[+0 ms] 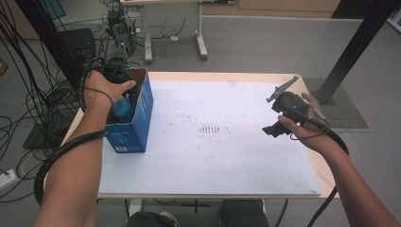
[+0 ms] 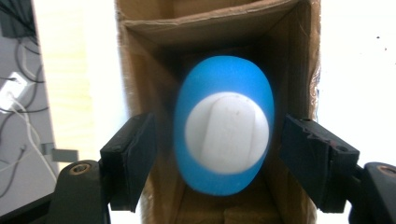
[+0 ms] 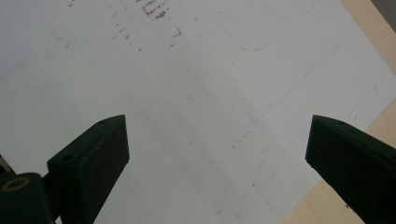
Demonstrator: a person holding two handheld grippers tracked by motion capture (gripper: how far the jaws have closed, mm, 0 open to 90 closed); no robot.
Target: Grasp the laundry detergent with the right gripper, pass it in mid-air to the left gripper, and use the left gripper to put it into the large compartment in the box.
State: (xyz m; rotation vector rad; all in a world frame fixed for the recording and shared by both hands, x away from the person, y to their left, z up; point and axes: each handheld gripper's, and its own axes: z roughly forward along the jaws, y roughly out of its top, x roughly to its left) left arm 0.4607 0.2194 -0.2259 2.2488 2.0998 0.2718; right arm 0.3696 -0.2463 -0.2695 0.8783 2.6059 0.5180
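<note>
The box [image 1: 130, 124], an open blue carton with bare brown walls inside, holds a blue bottle [image 2: 223, 132] with a white cap [image 2: 227, 132]. The bottle stands upright in it, directly below the left claw [image 2: 219, 161] and between its jaws, which stand clear of the bottle on both sides without touching it. The right claw [image 3: 217, 161] hangs wide open, holding nothing, over the white sheet [image 3: 196, 93] on the table [image 1: 265, 76].

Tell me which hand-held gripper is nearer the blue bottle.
Left. The left hand-held gripper sits over the box, jaws either side of the bottle; the right hand-held gripper hovers across the table.
</note>
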